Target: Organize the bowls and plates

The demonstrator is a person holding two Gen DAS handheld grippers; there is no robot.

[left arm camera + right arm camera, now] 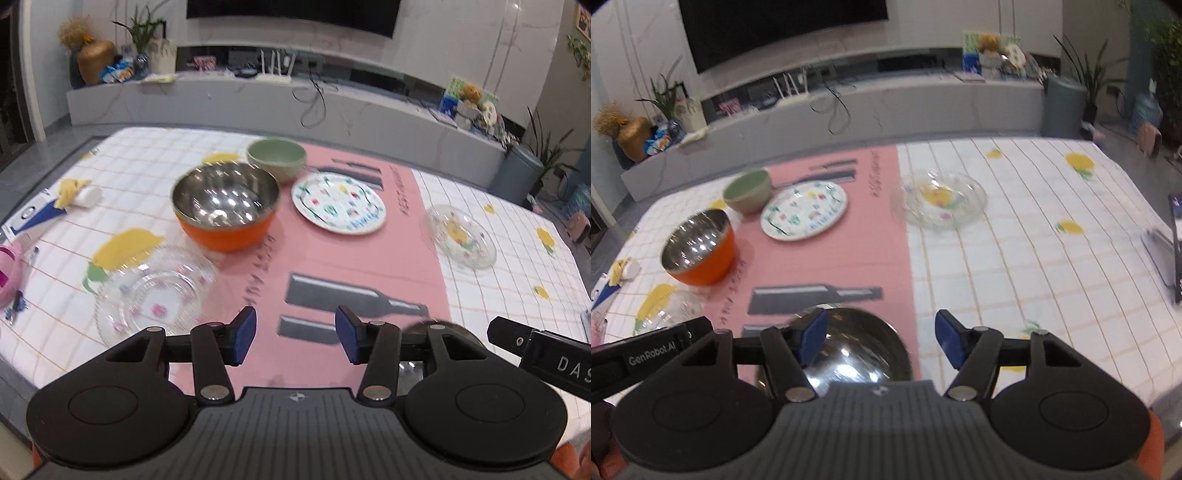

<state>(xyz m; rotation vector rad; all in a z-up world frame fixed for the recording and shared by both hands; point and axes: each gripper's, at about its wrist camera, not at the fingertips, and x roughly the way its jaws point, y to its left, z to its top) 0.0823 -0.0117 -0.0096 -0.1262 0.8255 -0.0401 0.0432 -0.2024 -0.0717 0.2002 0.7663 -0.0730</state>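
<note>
Below right gripper, fingers wide and empty: steel bowl at tabletop's near edge; risk, a knock tips it off; left gripper, wide, empty; glass plate just left, easily clipped.

Desk cloth: white, thin orange grid, yellow lemon prints with green leaves. Centre mat: pink, grey bottle and knife motifs. Bowl left of centre: orange outside, mirror steel inside. Bowl behind it: pale green. Plate: white, multicoloured floral print. Two glass plates: clear, small coloured flowers. Claw pads: blue on black arms.
</note>
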